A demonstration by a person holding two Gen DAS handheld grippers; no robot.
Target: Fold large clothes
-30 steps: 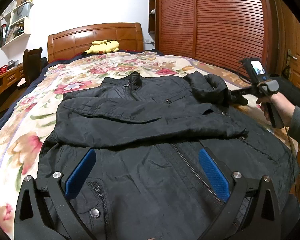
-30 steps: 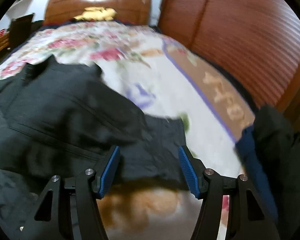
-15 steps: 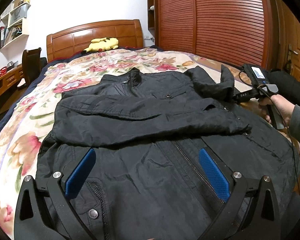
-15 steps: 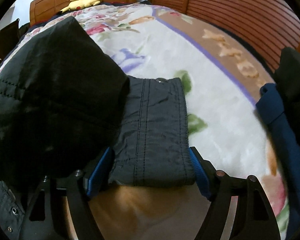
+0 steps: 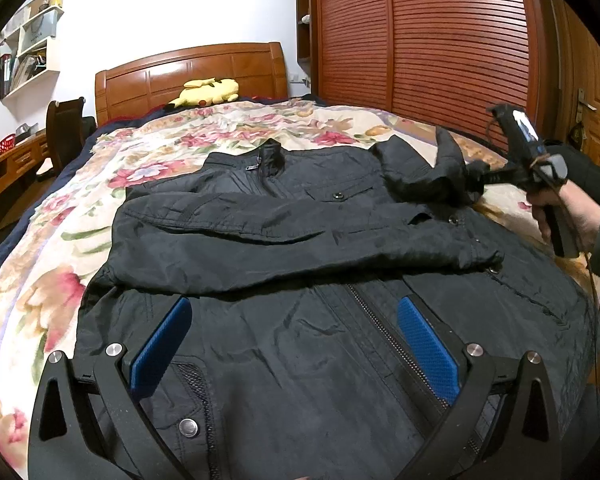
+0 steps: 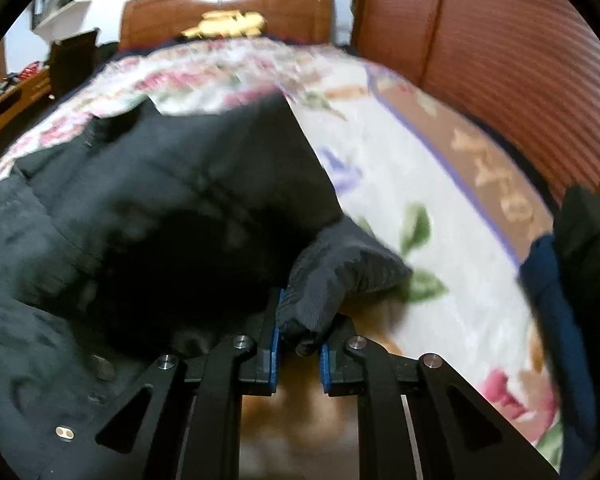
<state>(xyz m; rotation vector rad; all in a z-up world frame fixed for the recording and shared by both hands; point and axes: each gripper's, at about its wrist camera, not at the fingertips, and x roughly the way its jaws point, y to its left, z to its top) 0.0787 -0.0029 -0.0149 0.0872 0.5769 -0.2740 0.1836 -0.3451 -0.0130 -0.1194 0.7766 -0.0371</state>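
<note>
A large black jacket (image 5: 300,320) lies face up on the floral bedspread (image 5: 40,280), collar toward the headboard. Its left sleeve (image 5: 284,240) is folded across the chest. My left gripper (image 5: 296,344) is open and empty, hovering over the jacket's lower front by the zipper. My right gripper (image 6: 298,340) is shut on the cuff (image 6: 332,276) of the right sleeve and holds it lifted off the bed; in the left wrist view the right gripper (image 5: 476,178) is at the jacket's far right edge with the sleeve (image 5: 424,172) bunched up at it.
A wooden headboard (image 5: 188,76) with a yellow plush toy (image 5: 208,90) is at the far end. A slatted wooden wardrobe (image 5: 440,48) runs along the right side. A chair and desk (image 5: 16,160) stand on the left. Dark blue clothes (image 6: 556,280) lie at the bed's right edge.
My right gripper closed on the right sleeve cuff and lifted it; the sleeve now bunches up off the bed. My left gripper stayed open over the jacket's lower front.
</note>
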